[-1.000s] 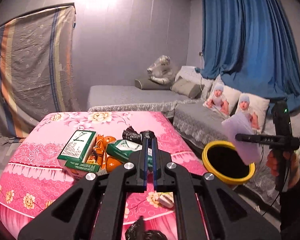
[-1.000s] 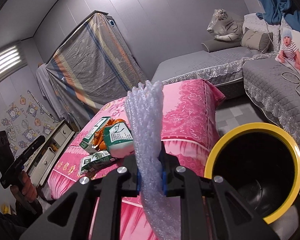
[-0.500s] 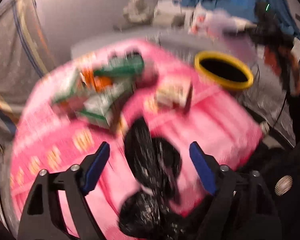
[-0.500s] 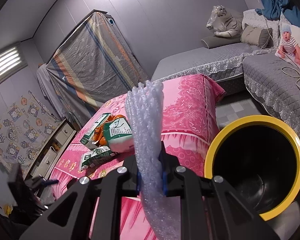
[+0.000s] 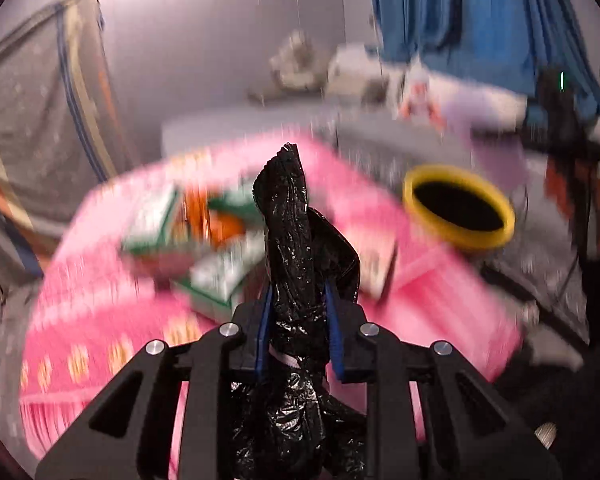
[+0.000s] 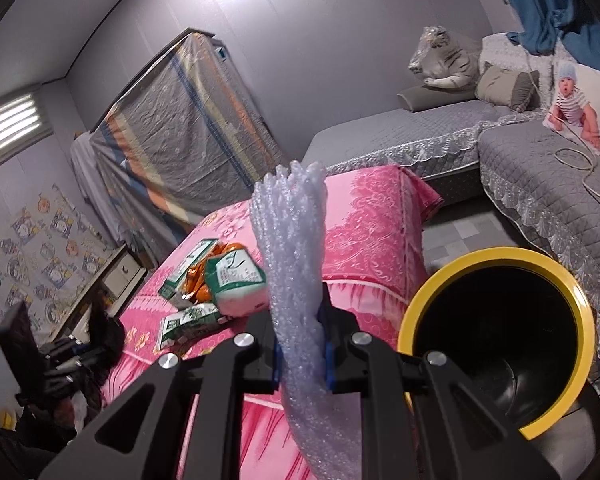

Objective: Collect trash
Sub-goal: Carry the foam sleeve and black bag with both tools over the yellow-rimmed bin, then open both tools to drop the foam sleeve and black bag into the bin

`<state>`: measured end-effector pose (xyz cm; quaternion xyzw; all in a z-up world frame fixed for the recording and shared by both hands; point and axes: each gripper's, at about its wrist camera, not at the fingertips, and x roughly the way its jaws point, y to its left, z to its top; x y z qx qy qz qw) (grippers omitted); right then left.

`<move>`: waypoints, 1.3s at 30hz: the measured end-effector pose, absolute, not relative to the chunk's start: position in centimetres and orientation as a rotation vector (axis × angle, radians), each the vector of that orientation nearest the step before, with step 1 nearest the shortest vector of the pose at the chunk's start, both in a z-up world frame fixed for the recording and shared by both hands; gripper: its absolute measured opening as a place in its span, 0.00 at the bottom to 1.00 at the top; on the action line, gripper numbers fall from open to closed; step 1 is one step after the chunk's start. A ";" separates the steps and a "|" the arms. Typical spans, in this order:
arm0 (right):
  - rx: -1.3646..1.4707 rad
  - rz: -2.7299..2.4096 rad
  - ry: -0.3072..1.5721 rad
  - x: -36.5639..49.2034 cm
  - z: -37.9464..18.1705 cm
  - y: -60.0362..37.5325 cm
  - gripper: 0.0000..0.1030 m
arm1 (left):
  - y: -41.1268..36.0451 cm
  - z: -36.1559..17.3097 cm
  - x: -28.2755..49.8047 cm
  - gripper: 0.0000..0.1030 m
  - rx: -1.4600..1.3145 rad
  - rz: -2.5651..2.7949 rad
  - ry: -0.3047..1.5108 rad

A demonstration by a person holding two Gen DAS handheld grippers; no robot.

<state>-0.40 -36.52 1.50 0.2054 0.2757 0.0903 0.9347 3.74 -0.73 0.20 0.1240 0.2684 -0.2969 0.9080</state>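
Pick-up step for the left gripper (image 5: pixel 300 312): jaws just closed in from wide, blue pads now pinching a crumpled black plastic bag (image 5: pixel 296 240), which stands up between the fingers and hangs in a bunch beneath them. Grip looks taken, though much blur in this view. Ahead and to the left of it, on the pink floral tablecloth (image 5: pixel 100 320), green-and-white cartons (image 5: pixel 220 276) and an orange wrapper, not yet collected. Ahead and to the right, the yellow-rimmed black bin (image 5: pixel 460 208), off the table's edge.

Right gripper (image 6: pixel 302 356): clamped tight on a strip of bubble wrap (image 6: pixel 296 248), upright between the pads, with the bin (image 6: pixel 496 344) just to its right and below.

Next, probably: lift the bag free, carry it rightward over the rim, release. Same for the bubble wrap, only a short swing away. Loose bag tail could snag on the table.
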 end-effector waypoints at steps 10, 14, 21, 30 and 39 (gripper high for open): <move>0.505 -0.127 0.530 -2.0 -0.2 -43.1 0.13 | -14.8 2.6 10.0 0.22 0.175 -0.859 0.512; 0.561 -0.204 0.557 -1.8 -2.5 -45.7 0.13 | -21.3 0.7 11.6 0.22 0.192 -0.944 0.574; 0.649 -0.281 0.615 -0.5 -6.8 -49.2 0.13 | -30.4 -3.9 13.1 0.22 0.234 -0.987 0.666; 0.716 -0.340 0.665 0.3 -10.1 -52.0 0.14 | -35.9 -8.3 15.5 0.22 0.203 -0.919 0.785; 0.727 -0.439 0.609 -1.5 -9.6 -53.6 0.63 | -34.7 -7.5 16.4 0.77 0.128 -0.893 0.786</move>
